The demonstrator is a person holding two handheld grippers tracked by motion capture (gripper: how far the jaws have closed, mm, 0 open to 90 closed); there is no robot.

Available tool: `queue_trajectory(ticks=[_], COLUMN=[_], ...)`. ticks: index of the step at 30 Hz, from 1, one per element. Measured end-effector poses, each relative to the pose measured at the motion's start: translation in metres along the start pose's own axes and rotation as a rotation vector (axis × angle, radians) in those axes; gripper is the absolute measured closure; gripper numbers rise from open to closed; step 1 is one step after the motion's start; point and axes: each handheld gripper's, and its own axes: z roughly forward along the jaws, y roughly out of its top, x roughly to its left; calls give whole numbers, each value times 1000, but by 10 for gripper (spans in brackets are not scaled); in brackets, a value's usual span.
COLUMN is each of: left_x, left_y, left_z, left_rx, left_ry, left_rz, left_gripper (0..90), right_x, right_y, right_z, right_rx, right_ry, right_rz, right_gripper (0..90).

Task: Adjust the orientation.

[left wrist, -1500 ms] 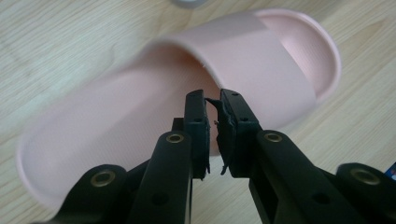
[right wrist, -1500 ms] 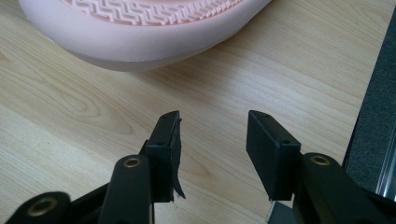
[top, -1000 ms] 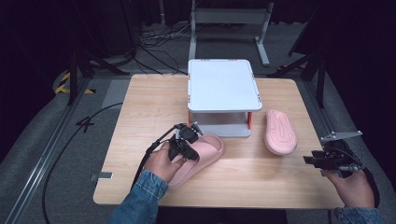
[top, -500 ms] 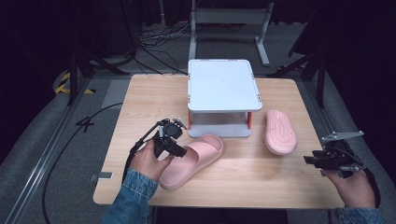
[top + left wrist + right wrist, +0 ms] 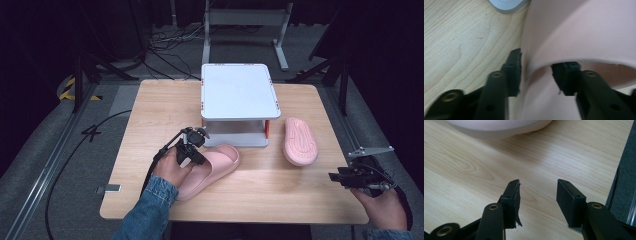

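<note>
Left of centre on the table [image 5: 150,100], the slipper [image 5: 212,167] is straddled at its strap by the left hand-held gripper [image 5: 192,150]; its jaws, just closing, are not yet clamped. Light, soft foam is judged; the strap suits gripping.

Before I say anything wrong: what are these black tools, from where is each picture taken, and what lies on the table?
A person holds one hand-operated gripper in each hand; no robot is there. The high view looks down on the wooden table. Each other picture comes from a camera riding on one gripper.

On the table stand a small white shelf and two pink slippers. The left gripper has been closing, one jaw inside and one outside the strap of the near slipper. The right gripper is open over bare wood. The other slipper lies untouched.
</note>
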Motion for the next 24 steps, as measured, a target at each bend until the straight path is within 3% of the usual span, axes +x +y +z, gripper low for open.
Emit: queue_trajectory(ticks=[6, 12, 13, 16, 24], left_x=[-2, -2, 0, 2, 7], left_y=[-2, -2, -1, 1, 21], left_z=[-8, -19, -24, -27, -23], left_rx=[4, -45, -71, -92, -136], left_ry=[-9, -19, -21, -30, 6], left_rz=[-26, -57, -71, -91, -152], left_gripper=[728, 799, 811, 817, 815], right_x=[3, 4, 4, 4, 5], right_y=[1, 3, 3, 2, 2], right_z=[3, 3, 3, 4, 4], right_rx=[11, 13, 13, 13, 11], right_ry=[9, 9, 6, 7, 6], right_rz=[-10, -11, -10, -12, -14], right_gripper=[548, 550, 550, 550, 549])
